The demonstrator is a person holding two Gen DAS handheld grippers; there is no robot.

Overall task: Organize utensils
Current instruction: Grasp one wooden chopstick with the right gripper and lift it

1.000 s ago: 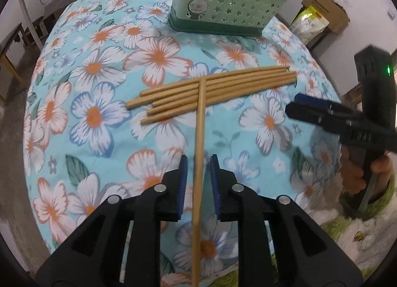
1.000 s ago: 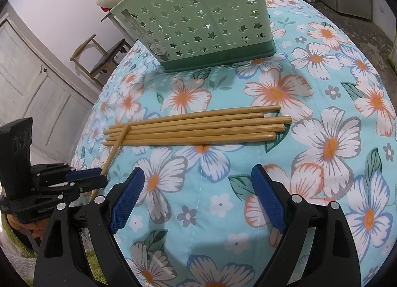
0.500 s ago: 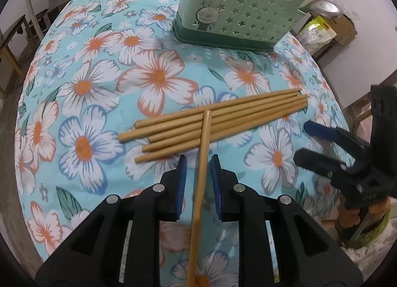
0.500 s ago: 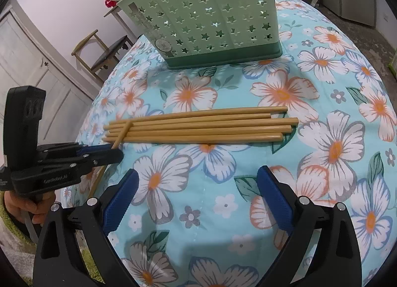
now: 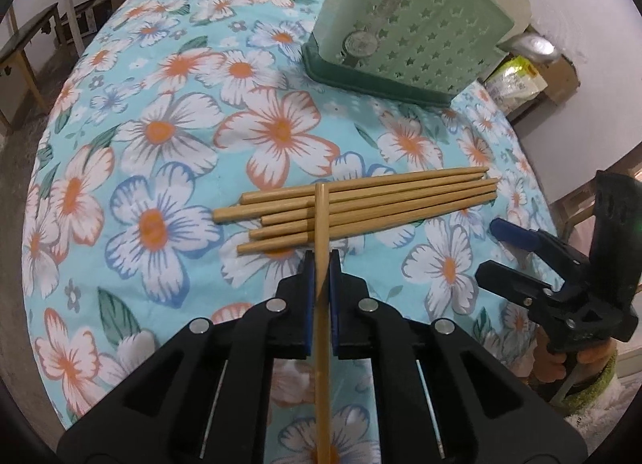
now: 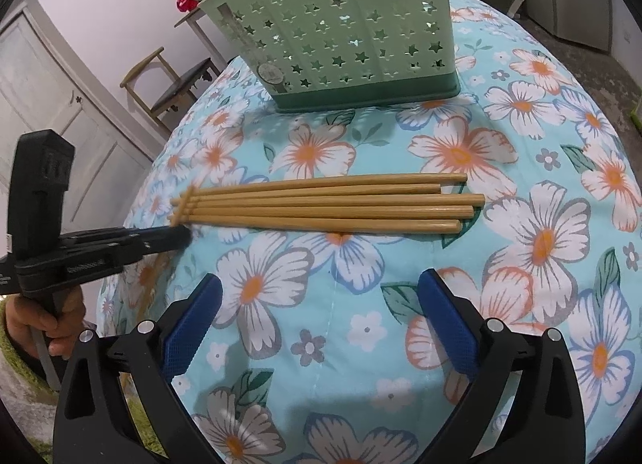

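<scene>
Jaws now tight (chopstick [image 5: 321,283] pinched)

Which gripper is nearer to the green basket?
Neither clearly; both stay short of the green basket, on the near side of the chopstick row. The left gripper, shut on one chopstick, is at the row's edge; the right gripper hangs open.
</scene>
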